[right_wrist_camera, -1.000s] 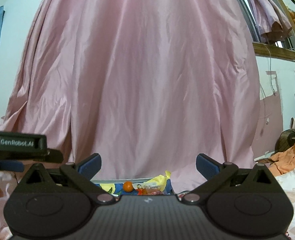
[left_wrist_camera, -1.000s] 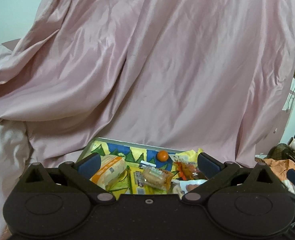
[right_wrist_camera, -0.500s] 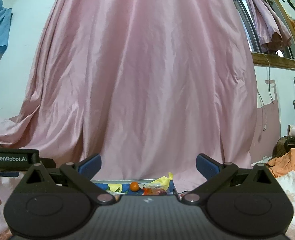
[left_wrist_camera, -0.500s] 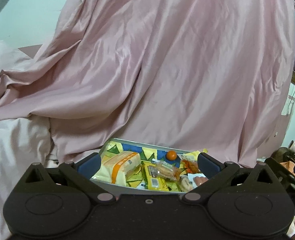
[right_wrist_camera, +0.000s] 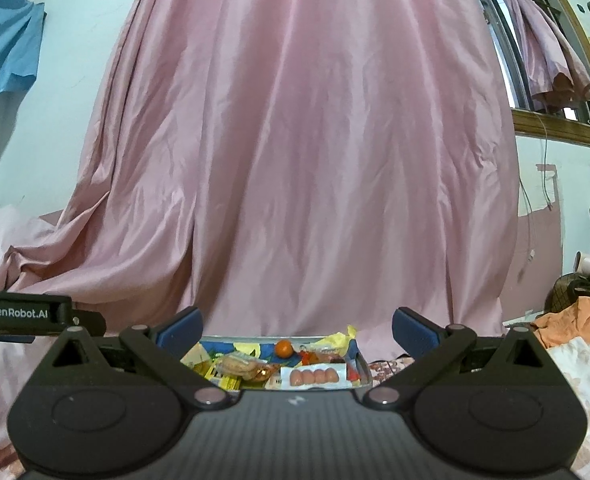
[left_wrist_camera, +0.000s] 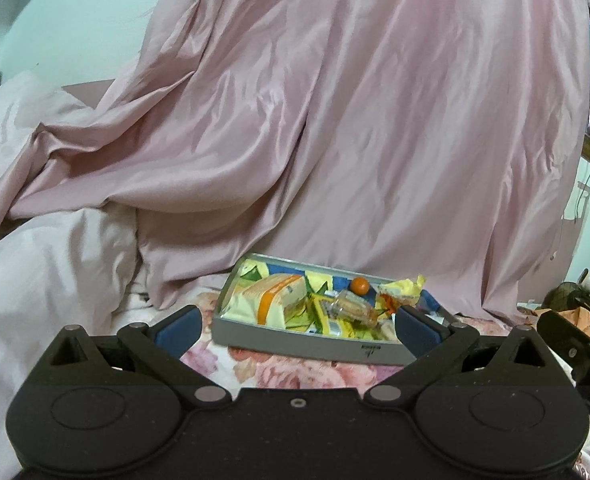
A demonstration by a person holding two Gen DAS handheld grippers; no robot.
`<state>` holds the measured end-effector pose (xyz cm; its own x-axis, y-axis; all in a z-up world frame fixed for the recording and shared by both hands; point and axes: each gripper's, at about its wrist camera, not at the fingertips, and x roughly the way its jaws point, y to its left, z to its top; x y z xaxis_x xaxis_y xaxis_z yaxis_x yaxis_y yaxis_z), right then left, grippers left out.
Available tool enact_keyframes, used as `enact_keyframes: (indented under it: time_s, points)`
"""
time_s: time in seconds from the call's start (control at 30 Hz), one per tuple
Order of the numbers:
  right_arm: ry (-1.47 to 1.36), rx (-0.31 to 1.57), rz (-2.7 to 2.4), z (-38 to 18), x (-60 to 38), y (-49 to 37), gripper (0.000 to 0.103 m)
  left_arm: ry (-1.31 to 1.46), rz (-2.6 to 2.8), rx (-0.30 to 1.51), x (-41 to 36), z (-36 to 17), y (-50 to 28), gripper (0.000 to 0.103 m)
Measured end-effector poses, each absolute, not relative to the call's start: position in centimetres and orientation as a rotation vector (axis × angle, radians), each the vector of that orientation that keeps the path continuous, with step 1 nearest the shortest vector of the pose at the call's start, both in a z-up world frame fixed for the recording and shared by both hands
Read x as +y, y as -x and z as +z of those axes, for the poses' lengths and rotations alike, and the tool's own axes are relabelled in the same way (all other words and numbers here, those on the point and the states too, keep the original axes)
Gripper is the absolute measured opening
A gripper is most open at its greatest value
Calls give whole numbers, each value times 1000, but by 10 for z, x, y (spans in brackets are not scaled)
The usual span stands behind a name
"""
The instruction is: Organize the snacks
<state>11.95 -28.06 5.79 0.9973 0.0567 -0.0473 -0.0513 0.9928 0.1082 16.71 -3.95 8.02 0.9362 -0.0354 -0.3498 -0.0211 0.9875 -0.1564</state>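
Note:
A grey tray (left_wrist_camera: pixel 295 340) with a colourful lining lies on a floral bedsheet and holds several snacks. Among them are a cream and orange packet (left_wrist_camera: pixel 269 298), a clear-wrapped biscuit pack (left_wrist_camera: pixel 349 306), a small orange fruit (left_wrist_camera: pixel 360 285) and a crumpled yellow wrapper (left_wrist_camera: pixel 403 290). In the right wrist view the tray (right_wrist_camera: pixel 365 364) sits low and centre, with a pack of sausages (right_wrist_camera: pixel 315 376) and the orange fruit (right_wrist_camera: pixel 284 348). My left gripper (left_wrist_camera: pixel 297 326) hovers open in front of the tray, holding nothing. My right gripper (right_wrist_camera: pixel 297 330) is open and bare, just short of the tray.
A pink satin curtain (left_wrist_camera: pixel 355 120) hangs right behind the tray. Pale bedding (left_wrist_camera: pixel 47 272) is heaped at the left. Orange cloth (right_wrist_camera: pixel 579 316) and clutter lie at the right. The left gripper's body (right_wrist_camera: pixel 23 314) shows at the left edge of the right wrist view.
Both cameras have pulled back and tilted, so the tray shows more fully with its front wall and the floral sheet visible. Both grippers stay open.

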Motion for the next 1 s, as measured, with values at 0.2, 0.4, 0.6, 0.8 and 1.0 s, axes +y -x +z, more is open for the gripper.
enact_keyframes:
  time_s: [0.2,0.4,0.6,0.8,1.0]
  points:
    - [-100,73,60,53,-275,-104,103,169,7,380,-28,72,-150,102]
    - [-79,94,74,48,-267,-89,103,162,21,403,-18,62,-134,102]
    - [-62,113,83,43,-261,-75,103,142,23,419,-10,56,-121,102]
    - [-40,130,90,39,-256,-64,103,125,18,433,-5,50,-110,102]
    - [-28,149,91,35,-254,-54,103,121,14,450,0,44,-99,102]
